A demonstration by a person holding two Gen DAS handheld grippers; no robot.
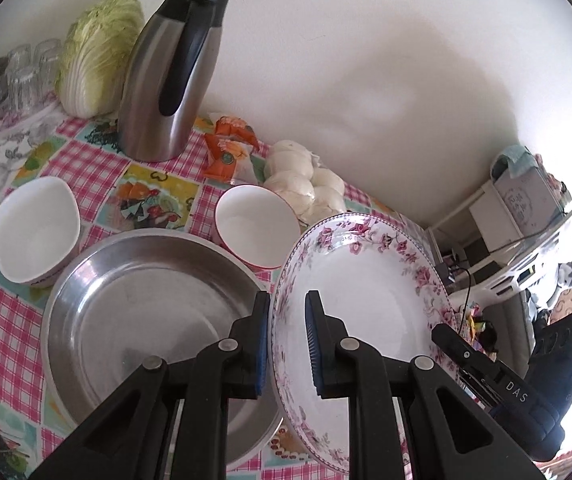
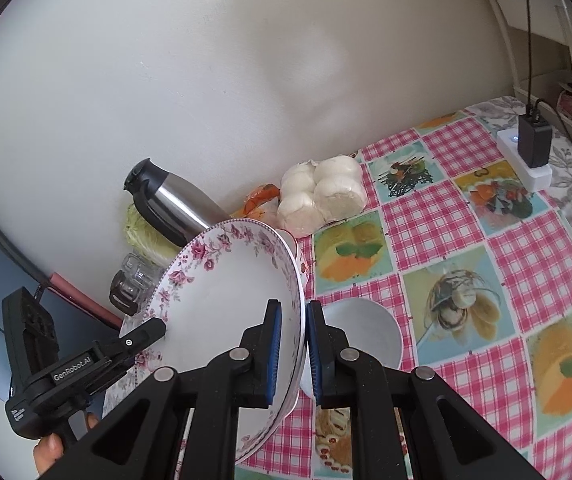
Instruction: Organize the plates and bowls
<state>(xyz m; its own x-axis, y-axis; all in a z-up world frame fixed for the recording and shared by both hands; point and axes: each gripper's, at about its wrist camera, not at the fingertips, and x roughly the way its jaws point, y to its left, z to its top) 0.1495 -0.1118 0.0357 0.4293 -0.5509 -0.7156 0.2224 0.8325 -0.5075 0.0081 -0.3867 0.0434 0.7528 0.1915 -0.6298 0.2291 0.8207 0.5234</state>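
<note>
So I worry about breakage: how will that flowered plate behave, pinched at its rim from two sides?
The flowered plate looks like glazed ceramic, so probably stiff but brittle if dropped. Its glossy rim may be slippery where the left gripper and right gripper pinch it. It is held tilted above the steel basin, so it could well swing if one grip loosens.

Left gripper, right gripper: black plastic linkage arms, silver round pivot pins, blue ribbed pads. White "GenRobot.AI" lettering on left body.

Probably home: checked tablecloth, cabbage
</note>
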